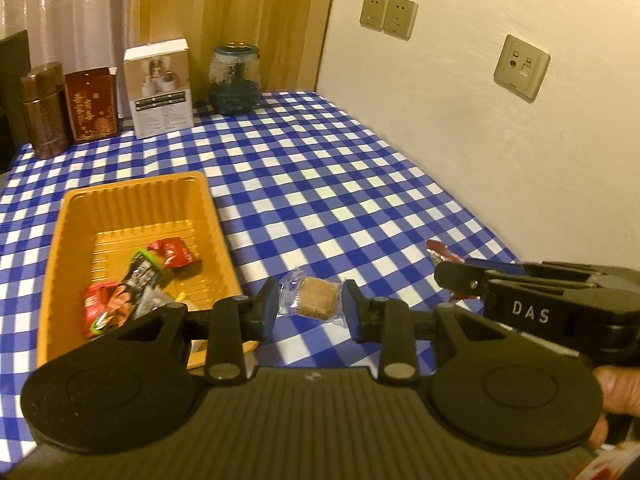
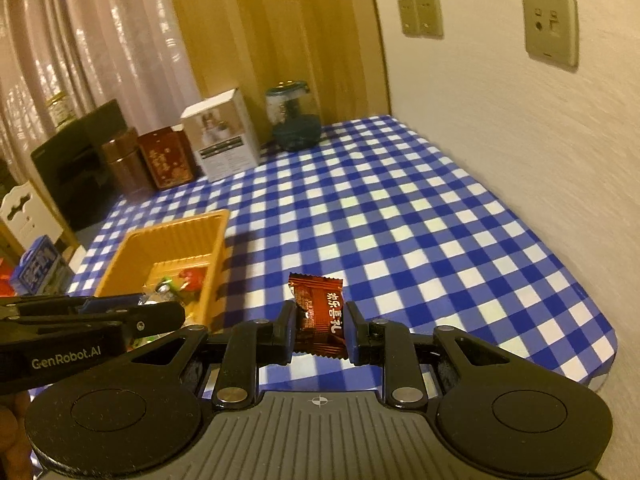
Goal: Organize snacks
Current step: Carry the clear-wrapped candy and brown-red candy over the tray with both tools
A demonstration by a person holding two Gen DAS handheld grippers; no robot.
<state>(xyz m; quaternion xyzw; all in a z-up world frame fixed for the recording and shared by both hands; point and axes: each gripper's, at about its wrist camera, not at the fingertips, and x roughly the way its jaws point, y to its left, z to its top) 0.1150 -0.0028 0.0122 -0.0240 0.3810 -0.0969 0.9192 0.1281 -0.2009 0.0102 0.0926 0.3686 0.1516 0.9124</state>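
Blue-and-white checked cloth (image 1: 320,184) covers the table, wall on the right, curtain behind, tins and a jar along the far edge.

My left gripper (image 1: 310,312) stands spread wide with the clear-wrapped biscuit (image 1: 316,298) lying on the cloth between its fingers; neither pad looks to be touching the wrapper. My right gripper (image 2: 320,330) is clenched on the red-brown candy (image 2: 320,316), which looks lifted off the cloth. The orange tray (image 1: 80,208) sits to the left with several wrapped snacks already in its near end.

Risks, as I judge them:
- Biscuit wrapper is slick film; closing on the crimped ends rather than the body could let it slide out or skid across the cloth.
- Squeezing hard could crumble the biscuit.
- Candy is pinched by its middle only; a quick swing toward the tray could twist it loose.
- Both grippers sit close together, so crossing paths to the tray could make them knock.

Hard to make out:
- Tray's near corner is behind my left gripper.
- Snack labels are too blurred to read.
- In the left view, only a red tip of the candy shows.
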